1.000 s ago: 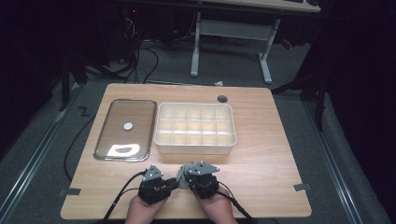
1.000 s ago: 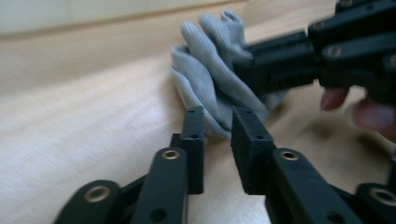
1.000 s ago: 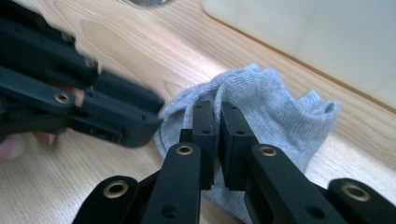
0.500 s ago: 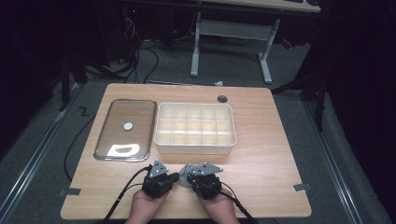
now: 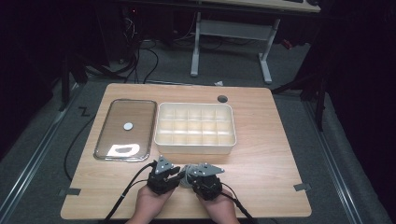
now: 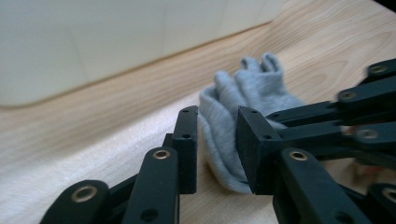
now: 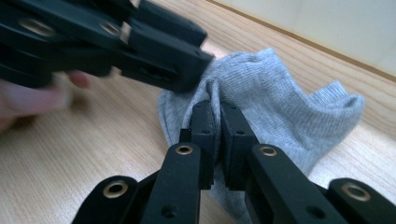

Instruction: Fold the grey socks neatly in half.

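A crumpled grey sock (image 6: 252, 88) lies on the wooden table (image 5: 271, 177) near its front edge, just in front of the white compartment box (image 5: 196, 148). My left gripper (image 6: 217, 126) has its jaws closed on a thick bunch of the sock (image 5: 183, 176). My right gripper (image 7: 217, 116) pinches a thin fold of the sock (image 7: 280, 102) between nearly touching jaws. In the high view the left gripper (image 5: 176, 175) and right gripper (image 5: 190, 175) sit tip to tip, each held by a hand. The left gripper (image 7: 187, 70) crosses the right gripper view at the upper left.
A shallow metal tray (image 5: 135, 112) with a small round disc (image 5: 128, 125) lies left of the box. A round cable hole (image 5: 222, 98) sits at the table's far edge. Cables trail from both grippers off the front edge. Bare wood stretches to the right.
The left gripper has shifted right, closer to the right gripper, so their tips now meet over the sock. The right gripper has hardly moved.
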